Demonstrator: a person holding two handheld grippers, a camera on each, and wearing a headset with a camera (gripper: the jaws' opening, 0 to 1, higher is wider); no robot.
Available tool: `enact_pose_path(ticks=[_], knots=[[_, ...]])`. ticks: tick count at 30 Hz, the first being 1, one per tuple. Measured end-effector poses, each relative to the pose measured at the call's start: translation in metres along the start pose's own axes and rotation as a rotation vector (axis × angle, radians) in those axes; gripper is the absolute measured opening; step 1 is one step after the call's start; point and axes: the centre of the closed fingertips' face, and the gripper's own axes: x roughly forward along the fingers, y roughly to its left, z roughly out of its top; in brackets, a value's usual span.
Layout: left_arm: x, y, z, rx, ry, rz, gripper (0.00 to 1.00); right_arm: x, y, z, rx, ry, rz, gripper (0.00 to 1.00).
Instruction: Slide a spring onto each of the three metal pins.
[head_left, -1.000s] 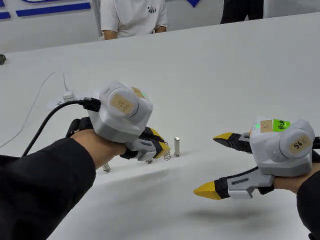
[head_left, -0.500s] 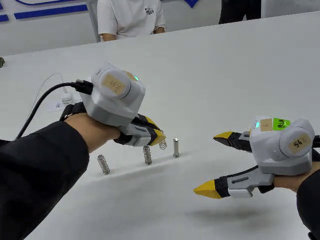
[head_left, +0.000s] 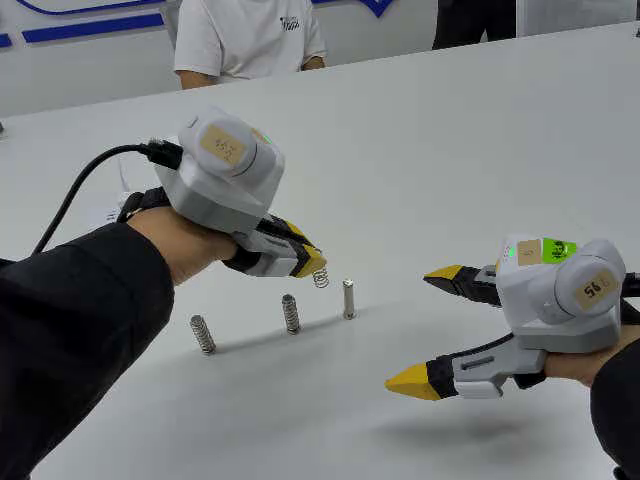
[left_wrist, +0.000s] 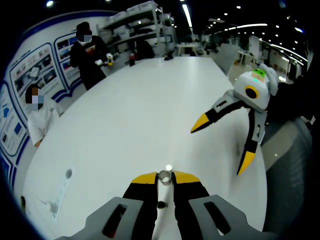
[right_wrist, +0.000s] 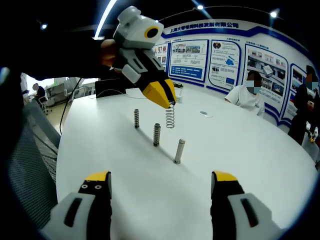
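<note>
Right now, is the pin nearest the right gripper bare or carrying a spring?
Bare: the pin stands with smooth sides, and a spring hangs from the left gripper nearby.

Left tool tight on a spring.

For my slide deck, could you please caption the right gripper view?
Left gripper holds a spring near the bare pin; the other two pins are already fitted.

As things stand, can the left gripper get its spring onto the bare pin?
Probably yes: the left gripper holds the spring close by the bare pin, with nothing between them.
</note>
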Motion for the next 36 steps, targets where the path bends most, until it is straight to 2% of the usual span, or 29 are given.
enact_pose_path(ticks=[20, 29, 36], knots=[[0.021, -0.001, 0.012, 0.003, 0.016, -0.033, 0.11, -0.001, -0.003, -0.001, 0.008, -0.005, -0.008, 0.83], [0.029, -0.005, 0.013, 0.008, 0.028, -0.048, 0.11, -0.003, -0.006, 0.0, 0.013, -0.01, -0.016, 0.83], [0.032, -0.005, 0.009, 0.005, 0.044, -0.054, 0.11, -0.003, -0.007, 0.0, 0.014, -0.013, -0.019, 0.83]])
